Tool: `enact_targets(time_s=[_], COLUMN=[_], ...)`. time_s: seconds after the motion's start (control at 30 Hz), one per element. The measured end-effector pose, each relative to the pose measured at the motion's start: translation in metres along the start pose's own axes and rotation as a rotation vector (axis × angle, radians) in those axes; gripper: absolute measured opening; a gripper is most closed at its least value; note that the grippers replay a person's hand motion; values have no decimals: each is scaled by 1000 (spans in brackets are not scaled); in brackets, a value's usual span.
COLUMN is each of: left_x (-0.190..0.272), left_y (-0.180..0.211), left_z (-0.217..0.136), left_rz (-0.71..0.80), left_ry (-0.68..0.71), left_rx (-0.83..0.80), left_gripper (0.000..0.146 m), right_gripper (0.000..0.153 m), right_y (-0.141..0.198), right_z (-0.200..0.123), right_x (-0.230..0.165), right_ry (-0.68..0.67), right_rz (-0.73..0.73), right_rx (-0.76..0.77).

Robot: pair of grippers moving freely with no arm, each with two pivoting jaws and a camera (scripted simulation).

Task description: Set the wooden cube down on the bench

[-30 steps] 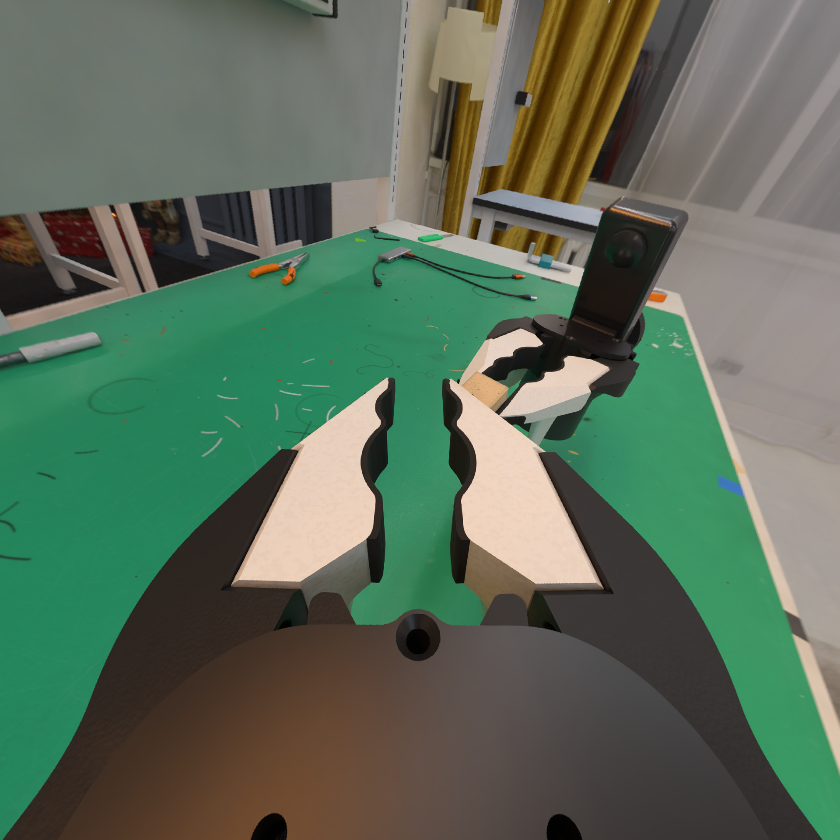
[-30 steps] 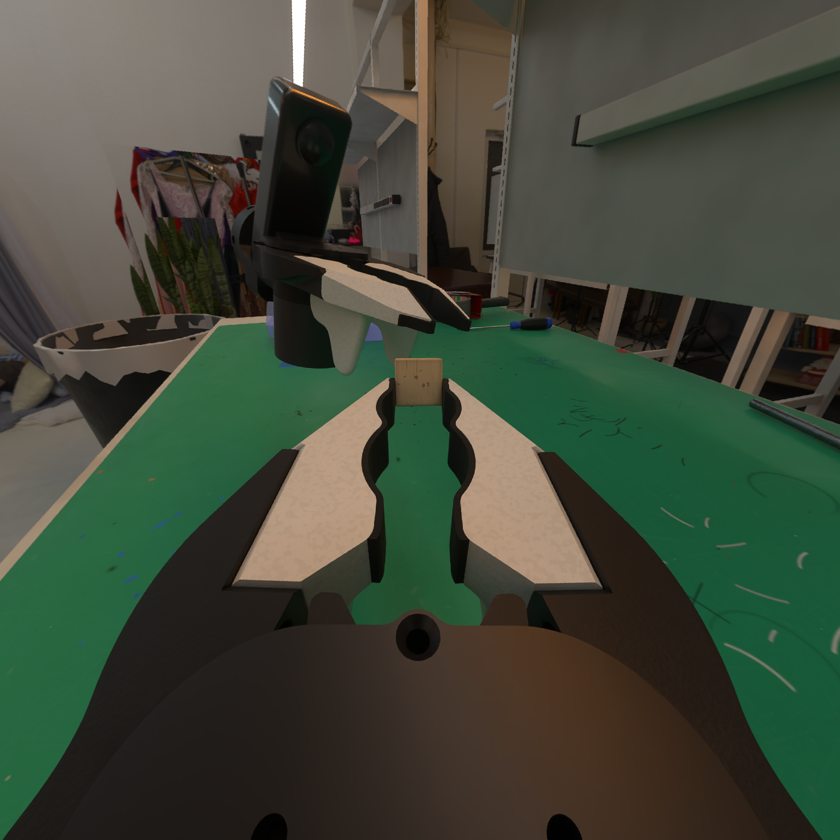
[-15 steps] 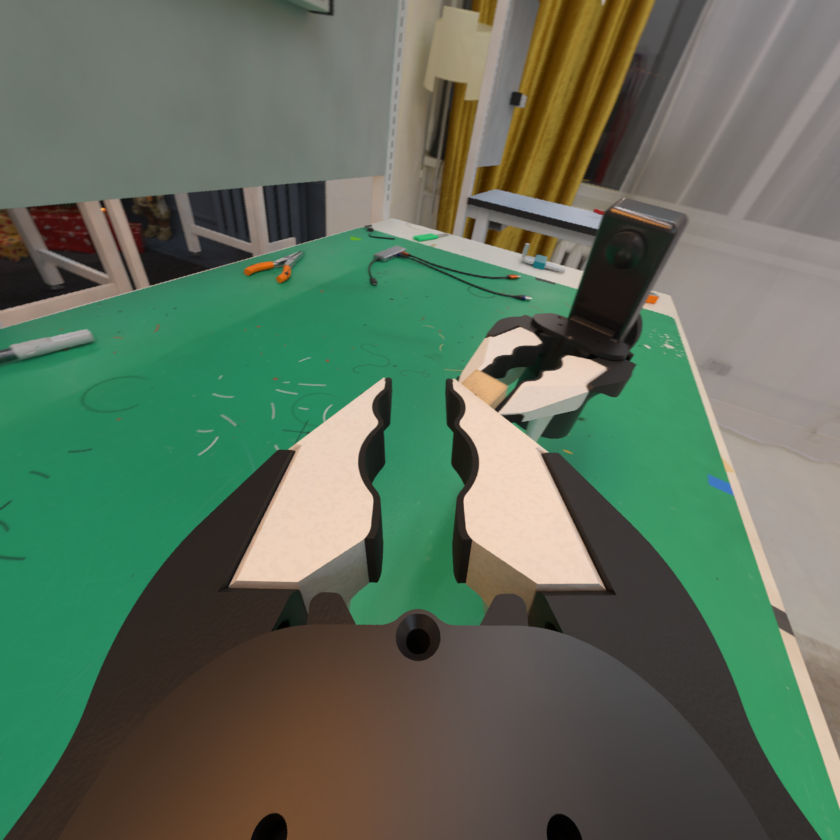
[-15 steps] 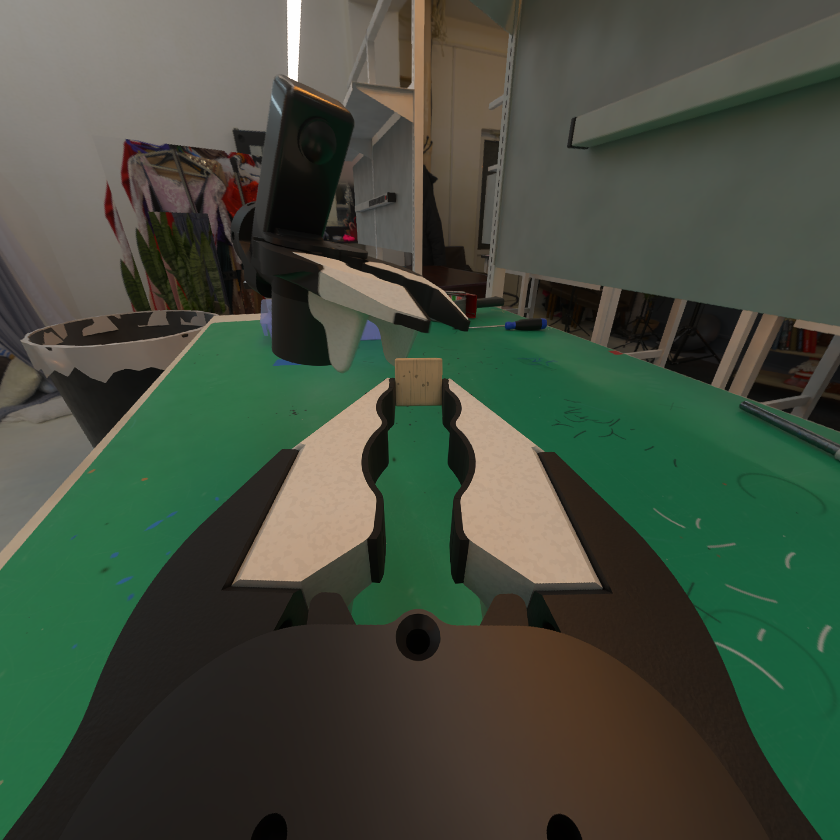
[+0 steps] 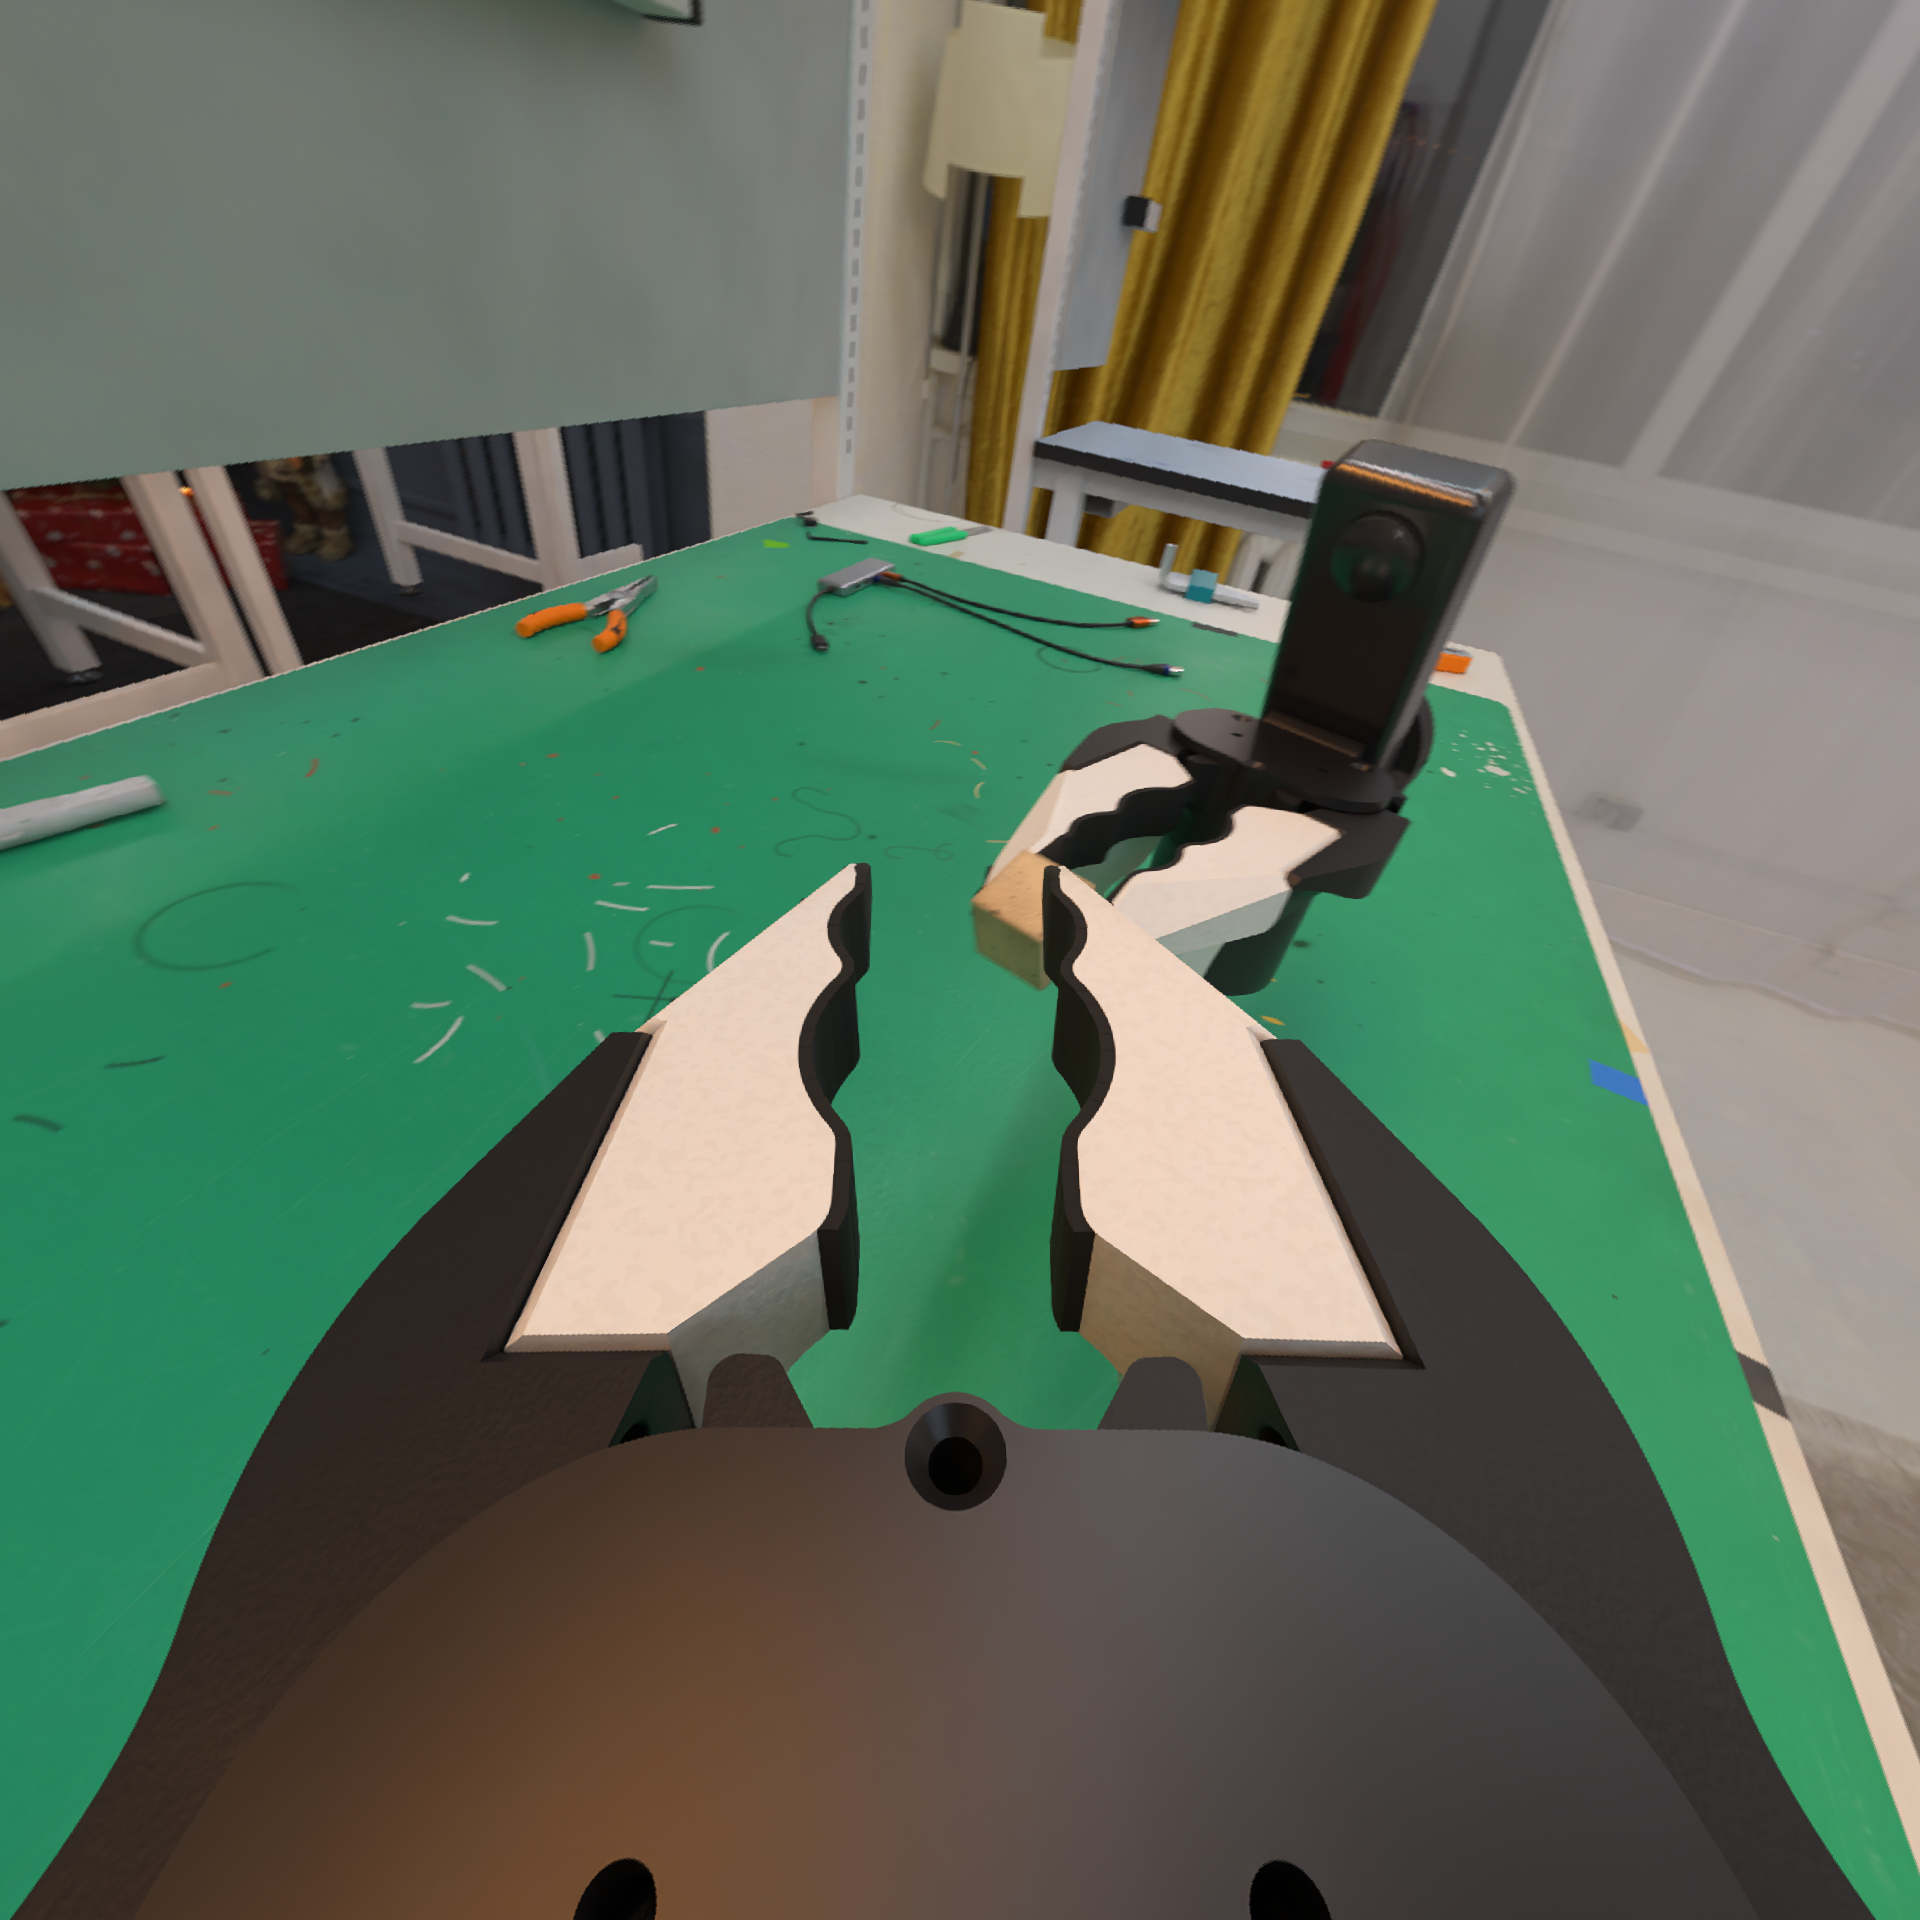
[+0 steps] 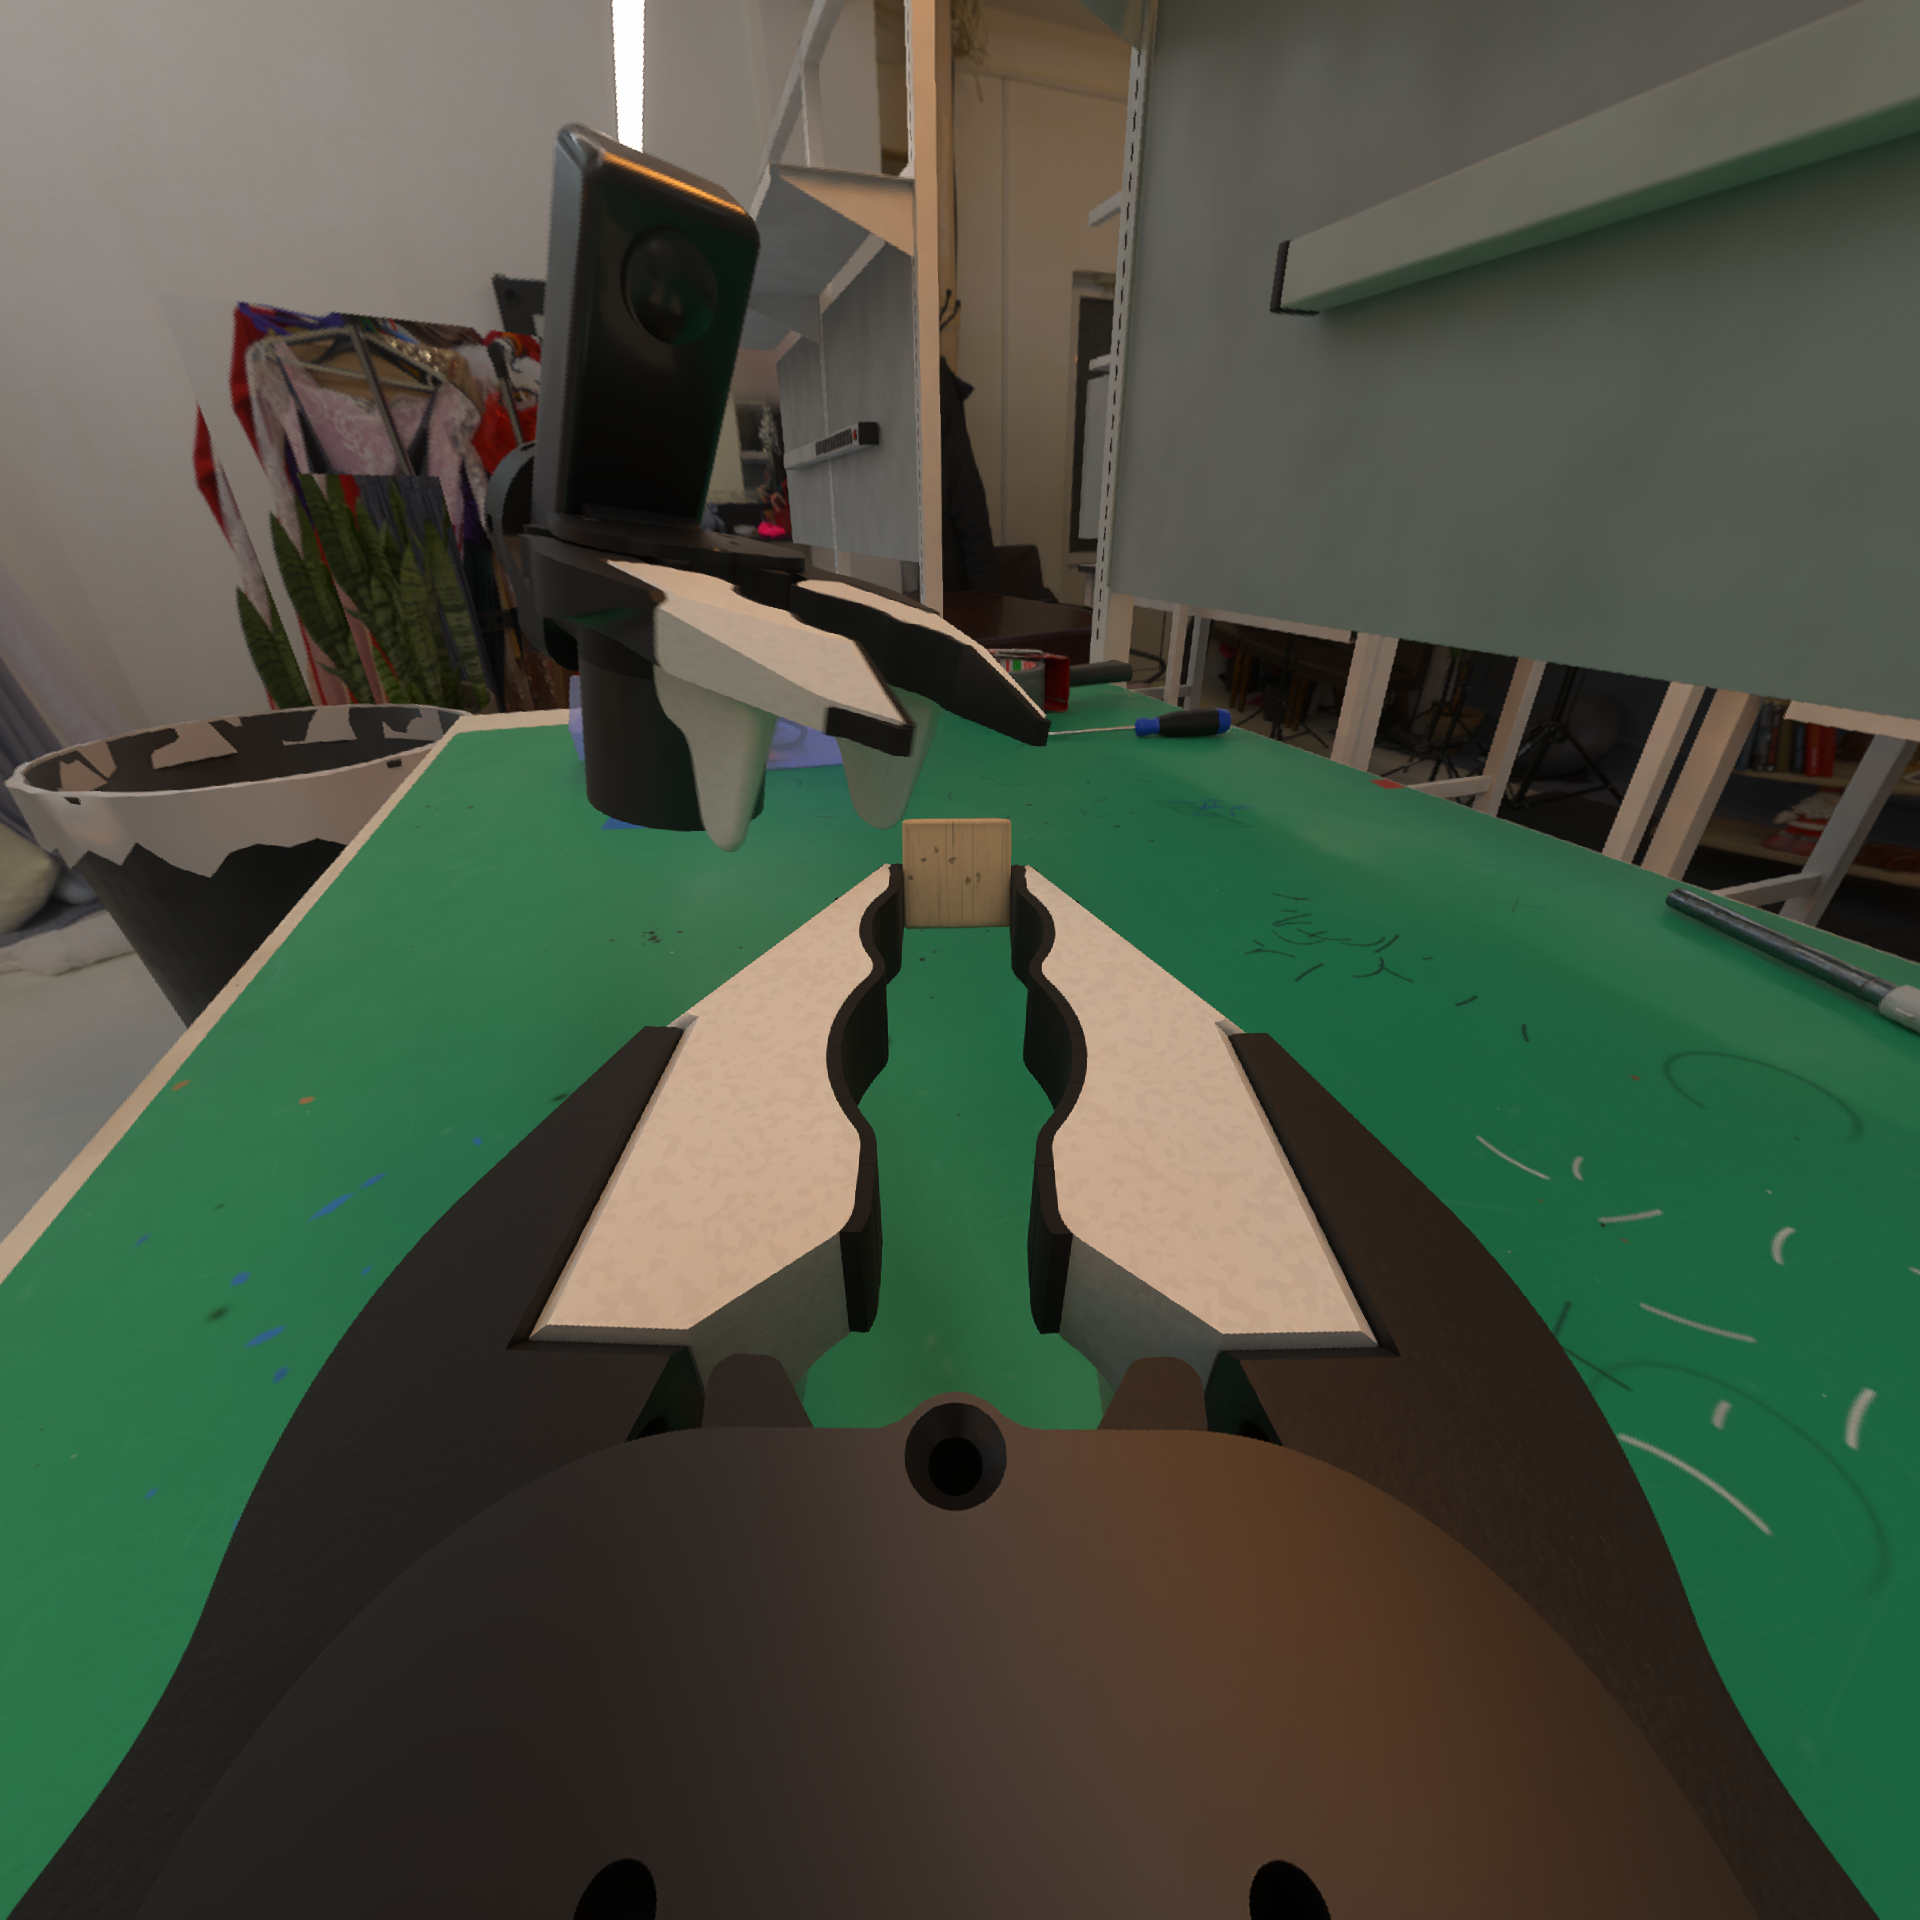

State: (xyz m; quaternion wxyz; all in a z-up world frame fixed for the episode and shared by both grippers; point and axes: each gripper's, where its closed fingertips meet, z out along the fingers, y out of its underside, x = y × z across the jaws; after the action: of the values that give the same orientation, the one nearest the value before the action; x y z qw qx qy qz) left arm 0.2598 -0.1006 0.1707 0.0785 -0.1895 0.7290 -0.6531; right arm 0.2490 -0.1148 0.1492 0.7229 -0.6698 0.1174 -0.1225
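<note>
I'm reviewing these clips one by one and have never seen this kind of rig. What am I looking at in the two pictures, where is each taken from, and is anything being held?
Each picture comes from a camera mounted on one of two hand-held-style tongs, looking forward along its own two fingers. In the left wrist view, the left tongs are open and empty; farther off you see the right tongs with the wooden cube pinched at their tips. The right wrist view shows the same cube between the right tongs' fingertips, above the green bench, with the left tongs beyond. Also on the bench: orange-handled pliers, cables, a blue-handled screwdriver and a marker.
</note>
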Motion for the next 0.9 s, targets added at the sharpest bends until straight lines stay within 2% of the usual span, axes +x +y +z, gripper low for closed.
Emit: enact_targets(time_s=[0.2,0.27,0.3,0.37,0.6,0.67,0.7,0.77,0.8,0.9], left_x=[12,2,-5,-11,10,10,8,-7,-10,-8], left_y=[3,3,4,4,1,4,4,5,5,4], left_z=[6,5,3,0,4,6,6,3,1,0], left_rz=[12,11,27,3,-7,-2,1,9,4,-27], left_ry=[37,-17,-72,-85,42,39,26,-71,-81,-35], left_rx=[-12,-19,-24,-25,-7,-16,-19,-27,-29,-15], left_gripper=[41,34,24,21,40,40,40,24,21,26], right_gripper=[20,20,20,20,20,20,20,20,20,20], right_y=[1,0,-2,-4,1,1,1,-1,-2,-1], right_z=[2,1,0,-1,1,1,1,-1,-1,-1], right_x=[-3,-1,-2,-1,0,-1,0,-1,0,0], right_ry=[-1,7,-6,-6,11,8,10,-1,-6,7], right_rz=[-6,-1,5,-1,-1,-4,-2,7,7,-7], right_rx=[-9,-3,13,23,-8,-6,-6,11,18,2])
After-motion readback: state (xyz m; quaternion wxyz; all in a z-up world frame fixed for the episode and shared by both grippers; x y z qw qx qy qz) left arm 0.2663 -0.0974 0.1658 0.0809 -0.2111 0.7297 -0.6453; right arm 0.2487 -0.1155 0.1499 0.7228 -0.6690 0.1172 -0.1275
